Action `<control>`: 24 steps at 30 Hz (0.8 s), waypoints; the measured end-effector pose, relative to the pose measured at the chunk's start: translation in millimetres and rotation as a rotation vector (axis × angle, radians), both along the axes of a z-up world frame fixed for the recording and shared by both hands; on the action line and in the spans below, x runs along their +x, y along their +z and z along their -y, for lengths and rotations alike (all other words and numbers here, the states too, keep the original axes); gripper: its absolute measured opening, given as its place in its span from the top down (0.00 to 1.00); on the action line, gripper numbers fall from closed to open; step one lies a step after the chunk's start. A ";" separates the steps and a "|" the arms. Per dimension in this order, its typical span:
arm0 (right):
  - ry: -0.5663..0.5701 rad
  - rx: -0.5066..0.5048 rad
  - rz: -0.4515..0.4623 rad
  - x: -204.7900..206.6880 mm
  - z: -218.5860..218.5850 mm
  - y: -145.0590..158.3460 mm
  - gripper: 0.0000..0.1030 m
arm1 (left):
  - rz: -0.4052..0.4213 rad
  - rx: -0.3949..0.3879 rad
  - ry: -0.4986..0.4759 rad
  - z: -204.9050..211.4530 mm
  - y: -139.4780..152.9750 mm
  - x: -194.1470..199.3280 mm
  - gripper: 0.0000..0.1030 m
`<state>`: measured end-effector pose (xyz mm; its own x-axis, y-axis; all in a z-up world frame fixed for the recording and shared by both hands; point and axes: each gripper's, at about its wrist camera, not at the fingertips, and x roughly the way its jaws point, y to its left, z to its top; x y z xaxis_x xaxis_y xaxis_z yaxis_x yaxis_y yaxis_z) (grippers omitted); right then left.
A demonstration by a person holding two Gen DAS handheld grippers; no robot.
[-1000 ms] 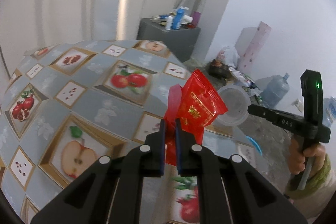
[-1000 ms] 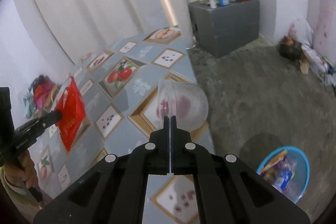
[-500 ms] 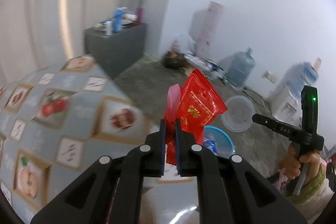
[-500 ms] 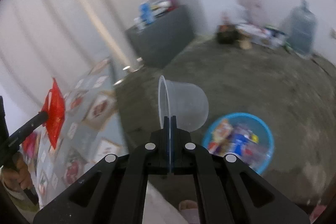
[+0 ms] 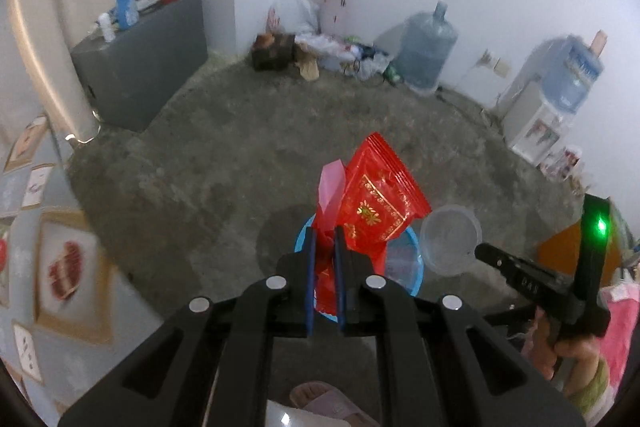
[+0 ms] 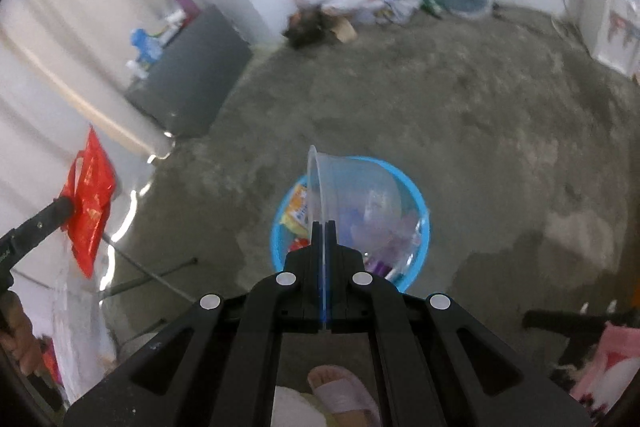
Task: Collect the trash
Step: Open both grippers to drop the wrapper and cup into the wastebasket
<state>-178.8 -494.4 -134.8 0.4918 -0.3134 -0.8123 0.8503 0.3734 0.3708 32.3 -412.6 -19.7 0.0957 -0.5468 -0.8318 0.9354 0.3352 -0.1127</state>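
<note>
Tools both grip trash: the left tool (image 5: 324, 243) pinches a crinkly red foil wrapper (image 5: 376, 205), the right tool (image 6: 325, 239) a clear plastic cup (image 6: 352, 199) by its rim, at frame centre above the round blue plastic basin (image 6: 424, 223). Released off-centre, the light wrapper could flutter onto the floor.

The rough grey concrete floor (image 6: 460, 99) carries a blue basin (image 6: 416, 197) holding wrappers and plastic scraps. Well beyond the basin, against the white wall, stand a large water bottle (image 5: 426, 53), a grey cabinet (image 5: 140, 67) and a litter heap (image 5: 340, 51). Just before the basin rests a slippered foot (image 6: 344, 393).
</note>
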 end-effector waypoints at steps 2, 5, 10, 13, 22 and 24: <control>-0.019 0.021 -0.019 4.3 7.6 -14.7 1.00 | -0.001 0.037 -0.008 19.4 -15.9 -3.9 0.92; -0.046 0.062 -0.023 5.3 15.8 -30.8 1.00 | -0.008 0.101 -0.007 43.1 -44.2 -6.5 0.92; -0.086 0.111 -0.023 5.1 28.4 -54.3 1.00 | -0.017 0.204 0.027 67.5 -87.7 -6.2 0.90; -0.090 0.146 -0.009 10.2 37.4 -73.5 1.00 | -0.052 0.285 0.050 84.0 -114.6 -2.2 0.71; -0.136 0.215 0.030 -0.1 36.2 -84.6 0.75 | -0.153 0.263 0.057 79.6 -112.1 5.4 0.63; -0.126 0.205 0.038 -3.1 34.4 -78.8 0.74 | -0.156 0.238 0.054 75.4 -100.3 5.5 0.62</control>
<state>-181.9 -528.8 -213.5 0.4909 -0.2048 -0.8468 0.8694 0.1783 0.4608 37.8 -488.1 -119.9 -0.0197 -0.3321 -0.9430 0.8933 0.4178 -0.1658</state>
